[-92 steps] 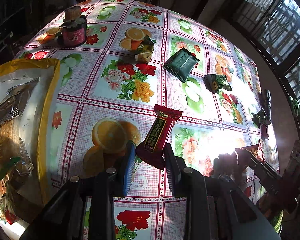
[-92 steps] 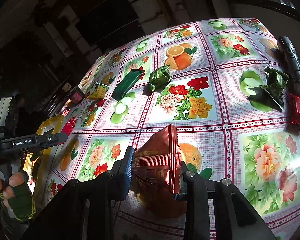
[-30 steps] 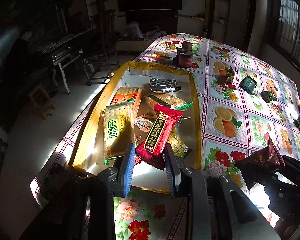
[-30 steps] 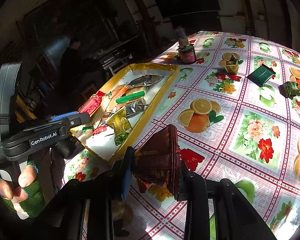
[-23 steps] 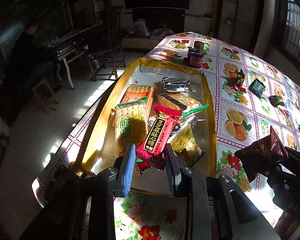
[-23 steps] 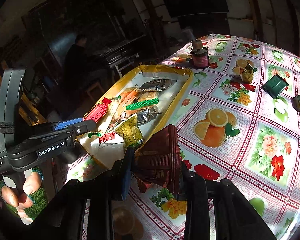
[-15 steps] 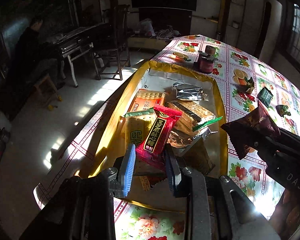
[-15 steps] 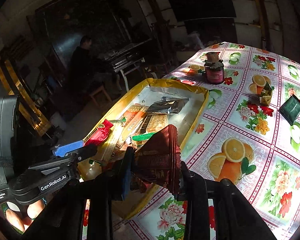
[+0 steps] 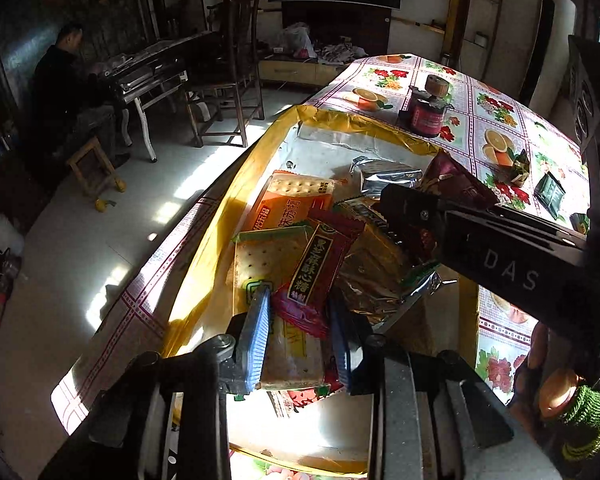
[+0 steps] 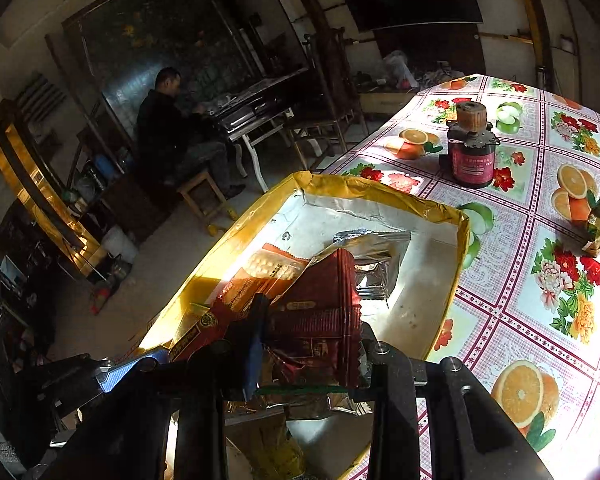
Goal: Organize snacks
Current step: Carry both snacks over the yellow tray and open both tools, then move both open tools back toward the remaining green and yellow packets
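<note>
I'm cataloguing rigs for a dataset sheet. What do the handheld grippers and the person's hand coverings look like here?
Both grippers are black, angular frames with silver screws. The left gripper has ribbed blue finger pads. The right gripper carries white "DAS" lettering on its side. The right hand wears a green knit fingerless glove.

Tray (image 10: pixel 384 190) sits at the table (image 10: pixel 540 280) edge, floor to its left. Jar (image 10: pixel 471 151) stands on the table just beyond the tray's far rim. Small packet (image 10: pixel 596 220) lies on the table right of the tray, well apart. In the tray: cracker packs (image 9: pixel 288 208), foil pouch (image 9: pixel 388 174) toward the far end. Left claw (image 9: pixel 300 320) and right claw (image 10: pixel 308 344) over the tray's near end, each with a wrapped snack between its pads.
</note>
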A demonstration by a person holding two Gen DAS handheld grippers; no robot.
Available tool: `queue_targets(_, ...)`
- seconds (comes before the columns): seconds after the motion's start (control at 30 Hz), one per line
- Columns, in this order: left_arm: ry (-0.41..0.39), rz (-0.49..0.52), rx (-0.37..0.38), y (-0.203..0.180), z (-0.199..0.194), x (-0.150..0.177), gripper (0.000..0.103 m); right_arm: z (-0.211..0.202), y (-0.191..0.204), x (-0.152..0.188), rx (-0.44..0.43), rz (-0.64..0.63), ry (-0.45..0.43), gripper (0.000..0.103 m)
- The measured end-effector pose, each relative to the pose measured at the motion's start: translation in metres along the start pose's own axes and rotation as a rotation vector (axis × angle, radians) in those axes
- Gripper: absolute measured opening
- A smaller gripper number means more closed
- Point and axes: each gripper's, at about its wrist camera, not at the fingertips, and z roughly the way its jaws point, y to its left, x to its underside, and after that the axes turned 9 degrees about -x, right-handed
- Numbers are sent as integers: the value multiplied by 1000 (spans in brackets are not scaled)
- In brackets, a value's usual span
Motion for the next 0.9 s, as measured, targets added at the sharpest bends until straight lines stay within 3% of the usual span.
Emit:
queue_targets(0.17,-3,-4,-5,0,1,-1,31,9,-4,1,5,5,29,36)
queue_targets(0.23,-1,-18,-11,2,1,-2,42,8,-5,2,7,6,26,40)
queue_targets(0.27,-6,-28,-20,4,1,-2,50,7,-4,2,11,3,24,44)
queue_targets(0.4,-33,-55,-37,12,-8,-1,56,-6,-1,4,22,-10,2,62)
queue_targets(0.67,-111,-60,-46,9,-37,0,65,-58,2,20,21,-2,-79,66)
queue_targets(0.9,-116,-24,-15,-12,-50,1,68,-111,-28,45,96,78,-145,71)
